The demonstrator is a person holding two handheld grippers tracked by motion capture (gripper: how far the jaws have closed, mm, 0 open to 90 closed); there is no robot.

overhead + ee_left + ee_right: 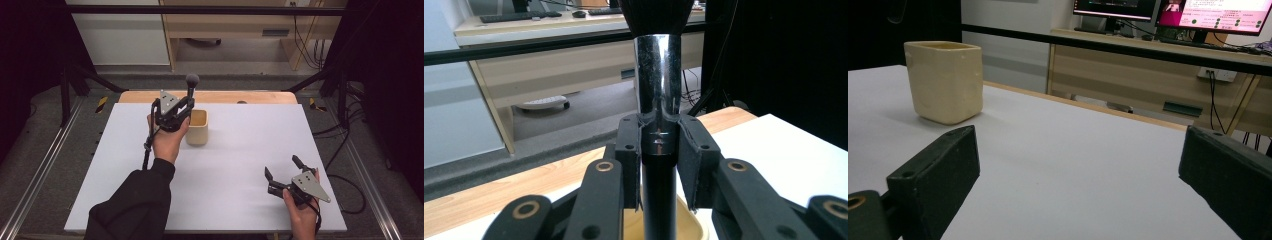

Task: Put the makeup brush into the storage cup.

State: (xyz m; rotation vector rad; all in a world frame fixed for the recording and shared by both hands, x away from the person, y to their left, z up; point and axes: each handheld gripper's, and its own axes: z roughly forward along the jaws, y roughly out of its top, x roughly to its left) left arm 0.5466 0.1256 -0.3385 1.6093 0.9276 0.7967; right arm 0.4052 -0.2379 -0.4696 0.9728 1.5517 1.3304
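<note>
The left hand-held gripper [188, 106] is closed on a makeup brush [191, 86], its two black pads pressed against the brush from either side. In the left gripper view the left hand-held gripper [659, 162] clamps the brush [658, 75] where the shiny metal collar meets the black handle. The brush stands upright, dark bristles on top, and its handle runs down between the jaws toward the cup [684, 227] just below.

The cream-coloured cup [197, 127] stands upright on the white table [235, 150], touching or just beside the person's left hand [167, 140]. The brush is held over the cup's left rim; whether its lower end is inside the cup cannot be told.

The right hand-held gripper [283, 167] is well apart from the cup, toward the table's near right corner, low over the table. Its jaws are spread wide with nothing between them. In the right gripper view the right hand-held gripper [1075, 170] points toward the cup [944, 80], with bare table [1073, 150] in the gap.
</note>
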